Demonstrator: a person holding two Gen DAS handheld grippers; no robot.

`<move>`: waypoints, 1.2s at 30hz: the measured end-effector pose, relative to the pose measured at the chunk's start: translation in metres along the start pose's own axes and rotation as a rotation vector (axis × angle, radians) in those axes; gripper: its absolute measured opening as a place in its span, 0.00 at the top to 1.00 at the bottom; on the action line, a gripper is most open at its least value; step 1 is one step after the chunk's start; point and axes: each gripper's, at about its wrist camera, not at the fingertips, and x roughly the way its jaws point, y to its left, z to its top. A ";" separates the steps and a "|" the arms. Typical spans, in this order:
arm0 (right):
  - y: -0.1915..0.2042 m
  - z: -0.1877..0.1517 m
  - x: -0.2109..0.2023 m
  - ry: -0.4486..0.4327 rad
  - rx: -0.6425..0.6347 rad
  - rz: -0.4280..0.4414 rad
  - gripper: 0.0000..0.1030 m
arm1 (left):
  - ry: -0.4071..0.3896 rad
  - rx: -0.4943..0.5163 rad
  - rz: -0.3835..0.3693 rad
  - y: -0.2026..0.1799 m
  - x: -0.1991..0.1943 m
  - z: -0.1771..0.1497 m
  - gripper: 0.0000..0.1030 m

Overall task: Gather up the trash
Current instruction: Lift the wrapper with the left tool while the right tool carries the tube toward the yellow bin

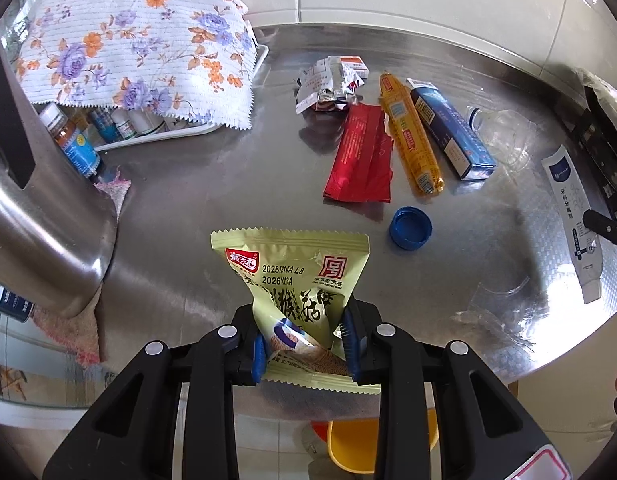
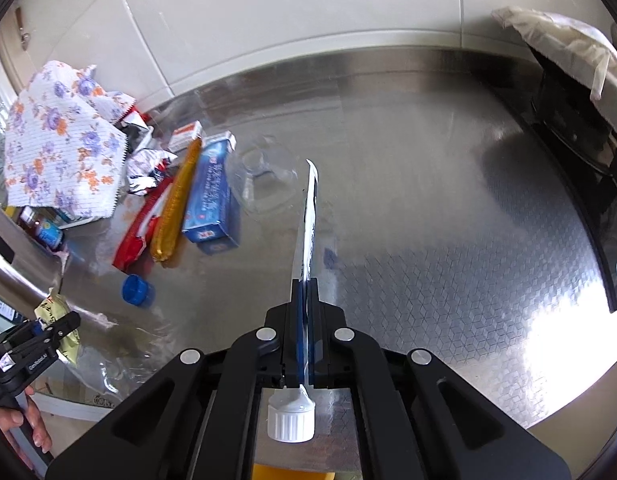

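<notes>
My left gripper (image 1: 306,350) is shut on a pale green snack packet (image 1: 296,276) and holds it over the front edge of the steel counter (image 1: 212,176). My right gripper (image 2: 306,320) is shut on a flattened white toothpaste tube (image 2: 306,224), cap toward the camera, held edge-on above the counter (image 2: 448,240). Trash lies on the counter: a red wrapper (image 1: 362,156), a yellow sausage-shaped pack (image 1: 410,132), a blue toothpaste box (image 1: 452,128), a crumpled foil packet (image 1: 332,84), a blue bottle cap (image 1: 410,227) and a clear crushed bottle (image 1: 504,132).
A floral cloth (image 1: 140,40) covers a white tray of small bottles (image 1: 120,128) at the back left. A steel cylinder (image 1: 40,240) stands at the left. A black appliance (image 2: 580,152) under a cloth stands at the right. A yellow bin (image 1: 360,448) shows below the counter edge.
</notes>
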 end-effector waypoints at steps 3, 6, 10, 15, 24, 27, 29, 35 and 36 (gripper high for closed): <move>0.000 -0.001 -0.010 -0.013 -0.012 0.018 0.98 | -0.009 0.001 0.009 -0.003 -0.008 -0.004 0.71; 0.000 -0.005 -0.022 -0.025 -0.019 0.028 0.98 | -0.016 0.006 0.016 -0.007 -0.017 -0.010 0.71; 0.001 -0.016 -0.045 -0.052 -0.010 0.037 0.98 | -0.024 0.037 0.015 -0.011 -0.032 -0.022 0.71; 0.004 -0.033 -0.075 -0.081 0.008 0.032 0.98 | -0.036 0.078 -0.004 -0.012 -0.050 -0.036 0.71; 0.027 -0.089 -0.133 -0.130 0.051 -0.012 0.98 | -0.073 0.163 -0.073 -0.002 -0.087 -0.079 0.71; 0.037 -0.114 -0.151 -0.143 0.060 -0.023 0.98 | -0.075 0.184 -0.089 0.002 -0.097 -0.097 0.71; 0.042 -0.129 -0.163 -0.150 0.065 -0.031 0.98 | -0.074 0.202 -0.105 0.005 -0.103 -0.114 0.71; 0.054 -0.172 -0.187 -0.138 0.071 -0.053 0.98 | -0.044 0.241 -0.136 0.008 -0.110 -0.154 0.71; 0.055 -0.176 -0.189 -0.132 0.070 -0.052 0.98 | -0.038 0.243 -0.141 0.008 -0.110 -0.159 0.71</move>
